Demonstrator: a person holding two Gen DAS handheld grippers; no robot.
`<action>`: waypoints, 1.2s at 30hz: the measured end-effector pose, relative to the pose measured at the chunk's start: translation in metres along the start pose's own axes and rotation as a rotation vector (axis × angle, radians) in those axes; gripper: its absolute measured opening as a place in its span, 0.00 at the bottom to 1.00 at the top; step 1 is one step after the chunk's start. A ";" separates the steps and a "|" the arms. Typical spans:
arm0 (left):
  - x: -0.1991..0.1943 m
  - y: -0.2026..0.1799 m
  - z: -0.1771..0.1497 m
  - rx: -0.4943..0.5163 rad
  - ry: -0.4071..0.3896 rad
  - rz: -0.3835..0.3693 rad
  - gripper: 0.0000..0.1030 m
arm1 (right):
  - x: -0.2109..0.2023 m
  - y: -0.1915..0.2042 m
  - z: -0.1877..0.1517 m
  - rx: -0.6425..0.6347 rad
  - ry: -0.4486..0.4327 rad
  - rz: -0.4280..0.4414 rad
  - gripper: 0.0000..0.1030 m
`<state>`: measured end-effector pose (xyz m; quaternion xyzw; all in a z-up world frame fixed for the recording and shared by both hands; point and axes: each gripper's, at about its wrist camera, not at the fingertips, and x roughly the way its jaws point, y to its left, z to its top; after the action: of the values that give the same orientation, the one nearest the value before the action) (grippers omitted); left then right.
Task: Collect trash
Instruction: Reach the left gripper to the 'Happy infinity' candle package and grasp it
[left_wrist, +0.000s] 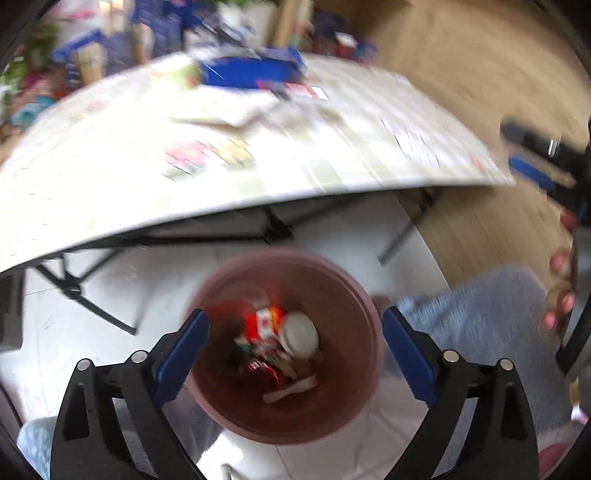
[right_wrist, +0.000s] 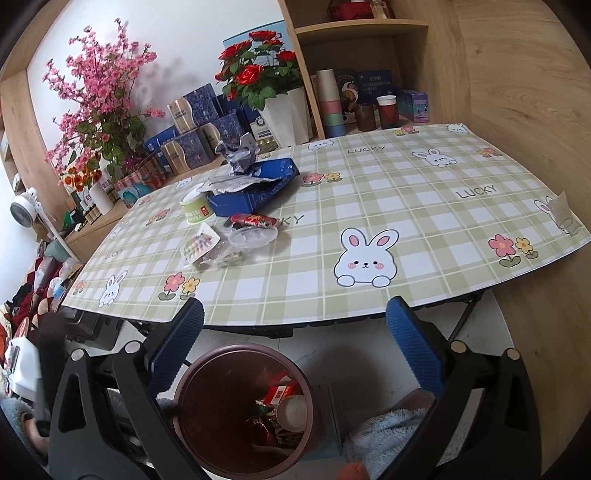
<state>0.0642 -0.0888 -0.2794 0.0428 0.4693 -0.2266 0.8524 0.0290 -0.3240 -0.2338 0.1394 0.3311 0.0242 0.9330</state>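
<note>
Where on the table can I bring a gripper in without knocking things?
The tablecloth is bare around the big rabbit print and along the near edge. Crowded: the far left, where the blue box, green tub, red wrapper and clear packets cluster. A clear cup sits at the right edge.

The tablecloth (right_wrist: 369, 206) is looking like smooth, faintly glossy vinyl printed with green checks. Below its near edge, the bin (right_wrist: 207, 373) is showing hard brown plastic with a dull sheen. On the table, the blue box (right_wrist: 258, 192) is looking like matt cardboard, with crinkled silvery foil (right_wrist: 240, 155) lying on it, and a clear glossy plastic lid (right_wrist: 253, 236) is sitting in front of it. The right gripper (right_wrist: 295, 339) pads (right_wrist: 177, 347) are showing finely ribbed blue rubber on matt black plastic arms. Right of the table, the wall (right_wrist: 517, 110) is wearing matt wood grain. Beside the bin, fluffy pale cloth (right_wrist: 384, 432) is showing.
</note>
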 end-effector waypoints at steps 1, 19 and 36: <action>-0.007 0.003 0.001 -0.012 -0.029 0.021 0.93 | 0.002 0.002 -0.001 -0.008 0.007 -0.006 0.95; -0.039 0.045 0.011 -0.190 -0.187 0.086 0.94 | 0.025 0.013 -0.011 -0.028 0.069 0.026 0.95; 0.038 0.066 0.161 -0.439 -0.080 -0.018 0.52 | 0.072 0.006 0.001 -0.031 0.128 0.014 0.95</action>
<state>0.2360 -0.0887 -0.2303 -0.1568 0.4737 -0.1279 0.8571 0.0863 -0.3082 -0.2754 0.1251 0.3888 0.0446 0.9117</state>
